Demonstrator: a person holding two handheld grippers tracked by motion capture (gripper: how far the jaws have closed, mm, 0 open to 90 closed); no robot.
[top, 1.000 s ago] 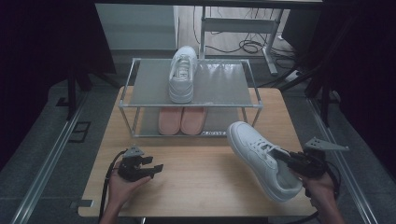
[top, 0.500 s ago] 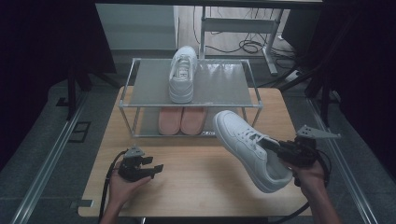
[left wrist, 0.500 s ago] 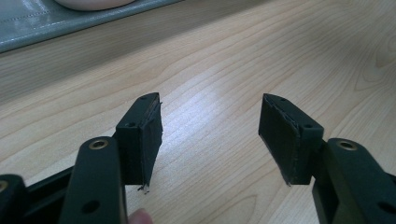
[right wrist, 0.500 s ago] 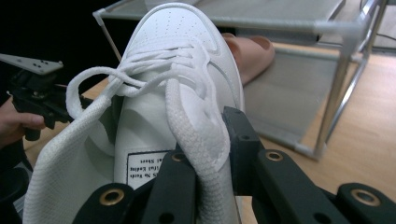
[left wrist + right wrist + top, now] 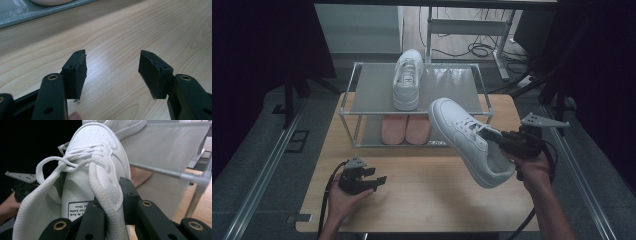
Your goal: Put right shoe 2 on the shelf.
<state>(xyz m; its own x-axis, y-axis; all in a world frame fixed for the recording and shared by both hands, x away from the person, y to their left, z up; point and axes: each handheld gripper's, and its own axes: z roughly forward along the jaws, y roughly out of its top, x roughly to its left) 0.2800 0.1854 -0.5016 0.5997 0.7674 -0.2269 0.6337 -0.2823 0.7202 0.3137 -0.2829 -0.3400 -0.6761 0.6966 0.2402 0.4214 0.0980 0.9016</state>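
Note:
A white sneaker (image 5: 464, 137) hangs tilted in the air, its toe up over the front right corner of the shoe rack (image 5: 372, 92). My right gripper (image 5: 491, 136) is shut on the side wall of its opening. In the right gripper view the jaws of my right gripper (image 5: 110, 203) pinch the white sneaker (image 5: 95, 150) beside the tongue and laces. Its matching sneaker (image 5: 408, 79) lies on the rack's top shelf. My left gripper (image 5: 376, 181) rests low over the table's front left. Seen from its own camera, my left gripper (image 5: 115, 72) is open with nothing between the jaws.
A pair of pink shoes (image 5: 406, 129) sits on the rack's lower shelf. The rack stands at the back of the wooden table (image 5: 422, 200). Cables and a desk frame (image 5: 472, 30) lie on the floor beyond.
The right gripper has lifted the white sneaker up and leftward toward the rack, so its toe now overlaps the top shelf's front edge. The left gripper has stayed put.

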